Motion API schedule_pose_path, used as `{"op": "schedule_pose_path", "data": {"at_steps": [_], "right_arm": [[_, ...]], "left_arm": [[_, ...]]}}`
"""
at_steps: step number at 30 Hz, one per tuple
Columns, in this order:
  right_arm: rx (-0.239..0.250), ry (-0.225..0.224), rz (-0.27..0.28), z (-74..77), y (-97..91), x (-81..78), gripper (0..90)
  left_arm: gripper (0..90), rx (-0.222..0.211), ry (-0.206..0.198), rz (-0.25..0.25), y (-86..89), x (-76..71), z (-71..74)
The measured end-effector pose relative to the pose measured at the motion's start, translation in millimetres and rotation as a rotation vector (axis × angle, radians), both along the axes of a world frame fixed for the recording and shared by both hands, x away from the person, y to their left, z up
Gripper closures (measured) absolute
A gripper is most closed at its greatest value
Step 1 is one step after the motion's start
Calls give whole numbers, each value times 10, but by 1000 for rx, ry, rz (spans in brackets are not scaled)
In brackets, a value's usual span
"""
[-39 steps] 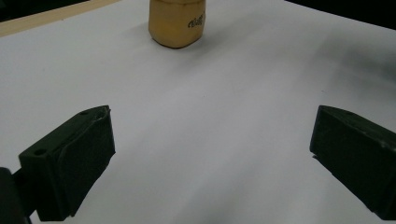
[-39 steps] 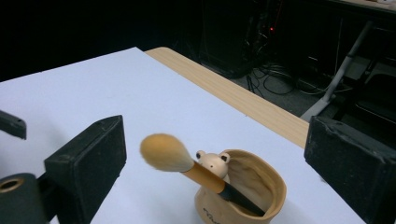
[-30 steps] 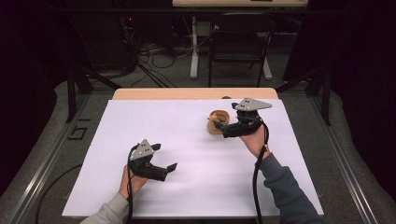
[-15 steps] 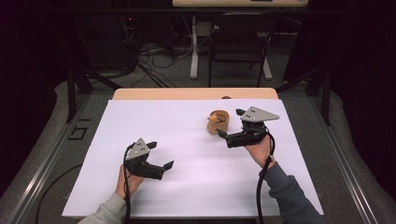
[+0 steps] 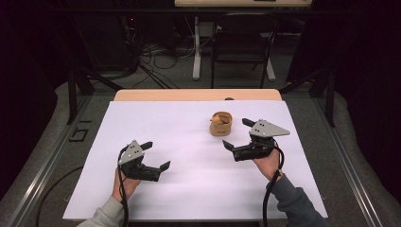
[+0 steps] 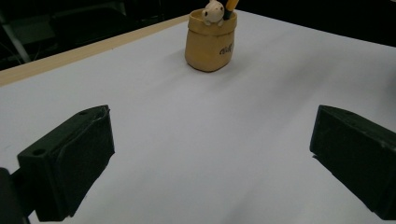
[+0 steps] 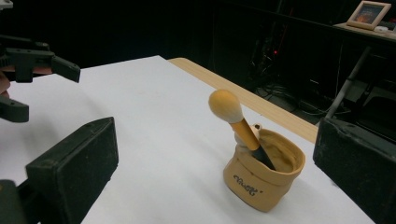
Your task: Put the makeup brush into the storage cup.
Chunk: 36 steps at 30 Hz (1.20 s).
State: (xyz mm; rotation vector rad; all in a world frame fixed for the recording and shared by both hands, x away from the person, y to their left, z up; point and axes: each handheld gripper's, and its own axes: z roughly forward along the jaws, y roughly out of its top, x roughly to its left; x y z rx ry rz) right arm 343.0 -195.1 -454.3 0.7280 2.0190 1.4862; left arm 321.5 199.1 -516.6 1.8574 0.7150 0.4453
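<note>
A tan sack-shaped holder (image 5: 220, 123) stands upright on the white sheet, right of centre toward the far edge. In the right gripper view a makeup brush (image 7: 231, 114) with a round cream head and orange handle leans out of the holder (image 7: 264, 179). My right gripper (image 5: 236, 133) hovers just near-right of the holder, apart from it, jaws wide open and empty. My left gripper (image 5: 157, 155) is at the near left, open and empty, far from the holder (image 6: 210, 42), which it faces.
The white sheet (image 5: 189, 189) covers most of the table, and a wooden strip (image 5: 198, 95) shows along the far edge. A dark chair (image 5: 243, 42) and floor cables lie beyond the table. A framed picture (image 7: 371, 12) sits on a far shelf.
My right gripper has drawn back from over the holder toward the near right, open. The left gripper drifted slightly nearer. The holder stays in place.
</note>
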Motion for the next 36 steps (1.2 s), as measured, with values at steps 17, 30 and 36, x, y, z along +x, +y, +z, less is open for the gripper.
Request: {"op": "schedule_pose_path", "data": {"at_steps": [17, 30, 36], "right_arm": [[-10, -43, -24, -154, -116, -262, 0], [9, -81, -61, -254, -277, -463, 0], [19, -80, -83, -307, -342, -515, 0]], "left_arm": [[0, -8, -36, 24, 151, -94, -11], [0, -9, -57, 49, 277, -170, -33], [0, -1, -60, 55, 330, -194, -44]]}}
